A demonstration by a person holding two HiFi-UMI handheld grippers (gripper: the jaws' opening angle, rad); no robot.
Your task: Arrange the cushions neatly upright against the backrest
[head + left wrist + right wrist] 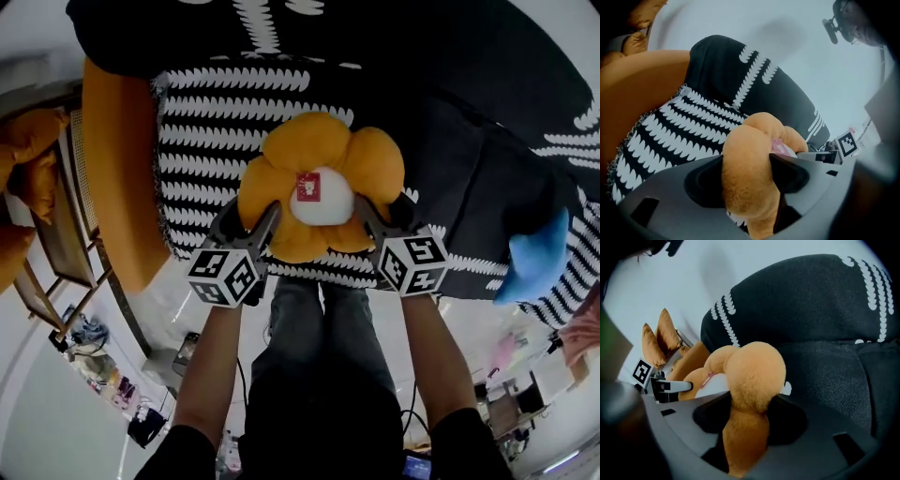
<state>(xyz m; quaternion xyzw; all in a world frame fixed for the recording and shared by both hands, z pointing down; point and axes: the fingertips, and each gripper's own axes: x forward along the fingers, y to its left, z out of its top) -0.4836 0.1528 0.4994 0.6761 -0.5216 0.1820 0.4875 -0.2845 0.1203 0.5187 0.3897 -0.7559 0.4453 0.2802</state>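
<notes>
1. The black sofa cover (487, 141), with rows of white leaf marks, fills the far part of the head view. The cushions are meant to stand against its backrest.
2. A black-and-white striped cushion (216, 141) lies left of centre on the sofa. An orange slab (117, 178) touches its left edge; I cannot tell whether that is an armrest or a cushion.
3. The flower cushion (319, 187) has orange petals round a white middle. It hangs between the two grippers over the striped cushion's near edge, not yet at the backrest. I judge the step in hand to be carrying it to its place.
4. Two loose orange cushions (28, 159) sit on a wooden frame (66, 234) at the far left, well apart from the sofa.
5. A blue cushion (534, 258) rests near the sofa's right edge, out of the flower's path.
6. The left gripper (255, 225) is clamped on a lower left petal. The right gripper (380, 220) is clenched on a lower right petal. Each gripper view shows plush squeezed between the pads.
7. The next move calls for lifting the flower further in and standing it on its petals against the backrest. The striped cushion lies directly in the way. The round, soft shape may flop or roll if one side is let go first.
8. A small red tag (307, 186) sits on the white middle.
</notes>
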